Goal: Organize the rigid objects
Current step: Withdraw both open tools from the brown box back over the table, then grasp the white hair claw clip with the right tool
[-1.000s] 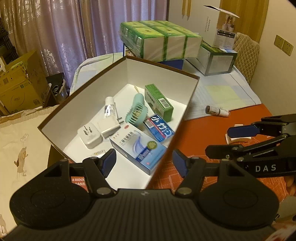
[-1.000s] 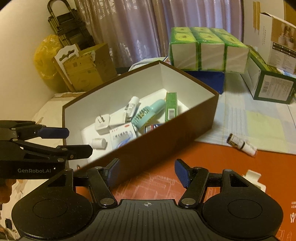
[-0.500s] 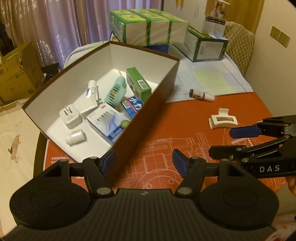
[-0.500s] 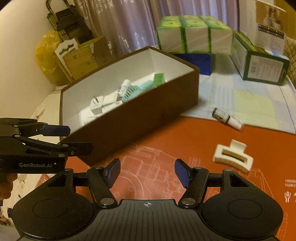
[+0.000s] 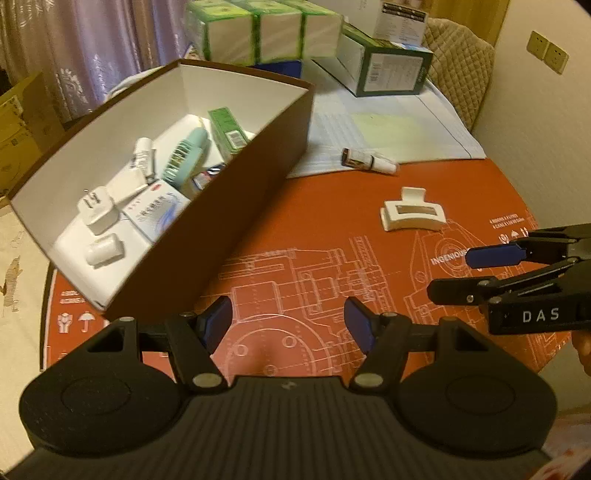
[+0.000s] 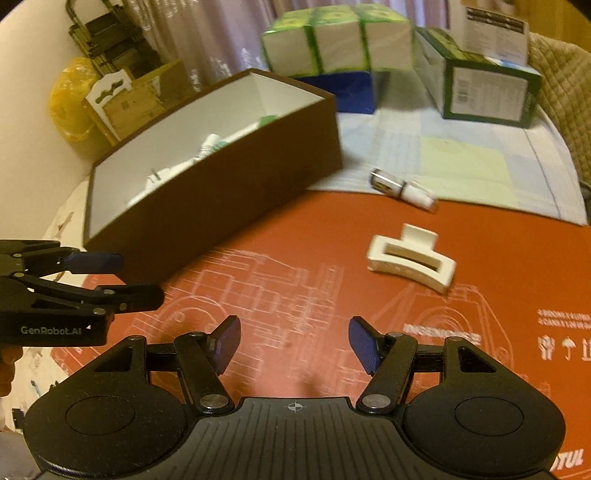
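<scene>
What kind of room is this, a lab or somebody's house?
Most likely a home, perhaps a dining room: a round table with a padded chair behind it, curtains over the window, and tissue packs stacked on the table.

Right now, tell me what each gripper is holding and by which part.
Nothing is held. The left gripper and the right gripper are both open and empty above the orange mat; the white hair clip lies untouched.

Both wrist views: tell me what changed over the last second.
Both claws pulled back from the brown box toward the orange mat, bringing the white hair clip and small bottle into closer view. The left claw and right claw stayed open and empty. The box contents, clip and bottle lie where they were.
</scene>
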A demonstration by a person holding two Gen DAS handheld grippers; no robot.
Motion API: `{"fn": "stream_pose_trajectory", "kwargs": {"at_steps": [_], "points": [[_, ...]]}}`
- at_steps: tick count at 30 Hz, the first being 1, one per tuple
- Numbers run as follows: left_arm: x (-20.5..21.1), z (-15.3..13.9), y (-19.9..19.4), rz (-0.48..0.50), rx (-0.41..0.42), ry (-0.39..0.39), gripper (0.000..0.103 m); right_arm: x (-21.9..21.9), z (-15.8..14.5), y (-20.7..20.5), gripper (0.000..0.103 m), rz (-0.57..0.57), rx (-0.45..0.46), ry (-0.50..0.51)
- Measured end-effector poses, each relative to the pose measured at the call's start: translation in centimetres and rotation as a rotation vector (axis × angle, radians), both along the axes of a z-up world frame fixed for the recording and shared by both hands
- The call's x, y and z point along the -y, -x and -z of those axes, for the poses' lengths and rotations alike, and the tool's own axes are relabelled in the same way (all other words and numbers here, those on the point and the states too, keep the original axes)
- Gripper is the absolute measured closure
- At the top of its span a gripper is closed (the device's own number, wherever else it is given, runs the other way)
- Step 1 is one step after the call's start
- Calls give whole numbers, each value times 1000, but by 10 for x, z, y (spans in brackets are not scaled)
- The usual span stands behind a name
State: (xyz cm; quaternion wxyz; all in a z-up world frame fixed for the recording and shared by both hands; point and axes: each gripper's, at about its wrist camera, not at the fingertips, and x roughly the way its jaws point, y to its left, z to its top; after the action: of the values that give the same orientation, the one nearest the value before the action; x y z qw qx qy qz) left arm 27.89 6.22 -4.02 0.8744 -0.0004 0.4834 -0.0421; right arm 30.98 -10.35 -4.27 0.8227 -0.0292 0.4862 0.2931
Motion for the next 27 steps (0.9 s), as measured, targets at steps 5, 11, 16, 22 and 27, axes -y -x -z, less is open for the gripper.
{"fn": "stream_pose_trajectory", "kwargs": {"at_steps": [5, 11, 16, 22, 27], "points": [[19, 6, -8, 32, -10, 2, 40, 22, 4, -4, 41, 40, -17, 9], [38, 12, -20, 64, -10, 3, 40, 42, 6, -9, 41, 77, -24, 11], [50, 18, -33, 80, -13, 3, 40, 52, 7, -16, 41, 92, -22, 8], [62, 25, -51, 94, -11, 3, 40, 62, 10, -30, 41, 104, -13, 5], [69, 34, -68, 95, -14, 2, 40, 67, 16, -44, 41, 109, 6, 17]]}}
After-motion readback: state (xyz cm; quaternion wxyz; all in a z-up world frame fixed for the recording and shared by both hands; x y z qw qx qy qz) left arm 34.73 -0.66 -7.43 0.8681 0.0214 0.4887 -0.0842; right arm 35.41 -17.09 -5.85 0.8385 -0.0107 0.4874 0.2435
